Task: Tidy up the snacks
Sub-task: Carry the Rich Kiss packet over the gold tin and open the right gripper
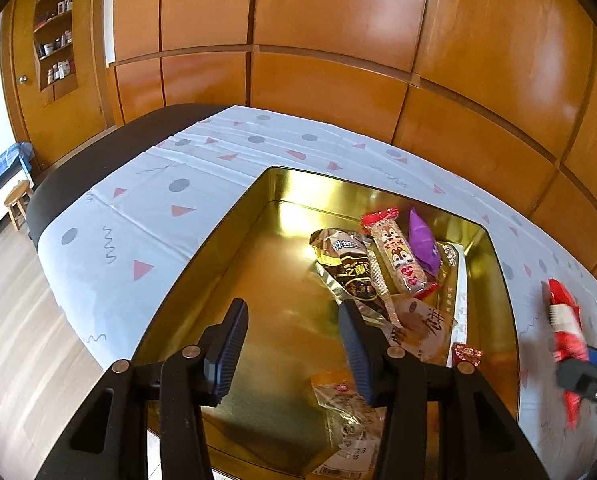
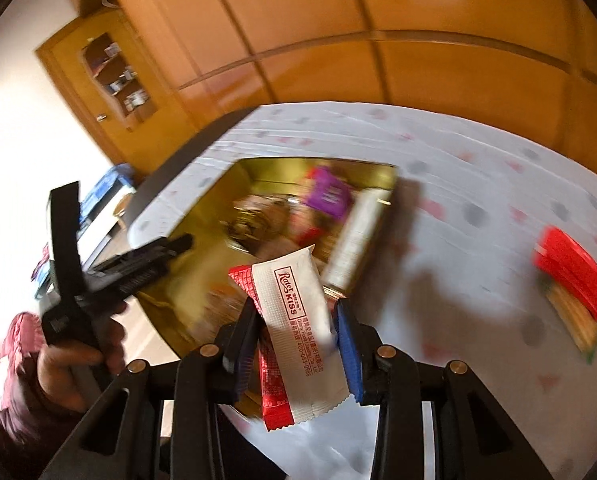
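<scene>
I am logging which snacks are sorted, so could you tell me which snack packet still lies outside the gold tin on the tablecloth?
The red packet lying alone on the tablecloth, right of the gold tin; the others are in the tin.

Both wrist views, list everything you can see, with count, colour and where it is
Tin: one, gold, on the tablecloth.
Tablecloth: one, white with grey dots and pink triangles, over the table.
Snacks in the tin: several; a purple packet, a squirrel-print bar, a dark brown packet.
Red-and-white packet: one, between the right gripper's pads.
Red packet: one, on the cloth right of the tin.
Wall panels: orange wood, behind the table.
Left gripper: open, empty, over the tin.
Right gripper: shut on the packet.
</scene>
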`<state>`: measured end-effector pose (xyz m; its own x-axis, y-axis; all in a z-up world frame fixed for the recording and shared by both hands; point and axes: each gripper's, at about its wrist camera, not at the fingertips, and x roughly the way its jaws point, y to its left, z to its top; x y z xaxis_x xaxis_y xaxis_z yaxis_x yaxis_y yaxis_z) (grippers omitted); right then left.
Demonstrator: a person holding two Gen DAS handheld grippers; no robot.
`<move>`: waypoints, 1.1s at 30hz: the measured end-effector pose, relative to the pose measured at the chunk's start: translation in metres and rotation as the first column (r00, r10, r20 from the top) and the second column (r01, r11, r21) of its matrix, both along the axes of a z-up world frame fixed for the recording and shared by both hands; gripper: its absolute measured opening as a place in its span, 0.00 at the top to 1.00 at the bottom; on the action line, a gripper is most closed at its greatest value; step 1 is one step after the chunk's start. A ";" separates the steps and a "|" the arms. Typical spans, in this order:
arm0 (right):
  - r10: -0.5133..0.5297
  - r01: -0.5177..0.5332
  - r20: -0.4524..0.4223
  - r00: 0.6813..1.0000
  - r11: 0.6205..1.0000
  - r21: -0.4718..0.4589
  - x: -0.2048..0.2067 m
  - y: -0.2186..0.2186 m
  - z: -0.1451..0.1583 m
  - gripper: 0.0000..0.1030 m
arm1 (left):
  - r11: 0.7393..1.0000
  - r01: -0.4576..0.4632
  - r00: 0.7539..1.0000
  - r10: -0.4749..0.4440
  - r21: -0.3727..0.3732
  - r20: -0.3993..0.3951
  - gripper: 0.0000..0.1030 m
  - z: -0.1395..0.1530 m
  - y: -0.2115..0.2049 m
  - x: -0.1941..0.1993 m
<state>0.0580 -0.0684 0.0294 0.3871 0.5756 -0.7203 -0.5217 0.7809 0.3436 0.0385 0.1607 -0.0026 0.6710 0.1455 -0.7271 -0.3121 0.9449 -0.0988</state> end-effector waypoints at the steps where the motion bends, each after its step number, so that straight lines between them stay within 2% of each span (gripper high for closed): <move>1: 0.023 -0.023 -0.004 1.000 1.000 0.001 0.002 0.013 -0.001 0.63 | 1.000 -0.002 1.000 0.002 0.002 -0.002 0.54 0.000 0.001 0.000; 7: 0.110 -0.114 -0.041 0.993 0.989 -0.095 0.005 0.069 -0.033 0.59 | 1.000 0.005 1.000 -0.005 -0.004 -0.017 0.54 -0.005 0.000 0.001; 9: 0.119 -0.125 -0.051 0.992 0.982 -0.138 0.004 0.075 -0.044 0.59 | 1.000 0.008 1.000 -0.009 -0.003 -0.018 0.54 -0.006 -0.002 0.001; 11: 0.127 -0.135 -0.063 0.990 0.981 -0.142 0.003 0.077 -0.049 0.59 | 1.000 0.011 1.000 -0.011 0.000 -0.023 0.54 -0.006 -0.004 0.002; 25: 0.033 -0.034 -0.011 0.999 0.997 -0.064 -0.005 0.039 -0.039 0.59 | 0.996 0.086 0.996 -0.086 0.024 -0.023 0.54 -0.006 -0.030 0.000; 33: -0.088 0.089 0.026 0.996 0.995 -0.039 -0.007 -0.009 -0.024 0.51 | 0.990 0.136 0.991 -0.136 0.042 -0.013 0.54 -0.002 -0.047 -0.003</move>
<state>0.0510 -0.0777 0.0051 0.4530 0.5094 -0.7316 -0.4577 0.8372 0.2995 0.0357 0.1140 -0.0051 0.6790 0.0849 -0.7292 -0.1812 0.9819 -0.0544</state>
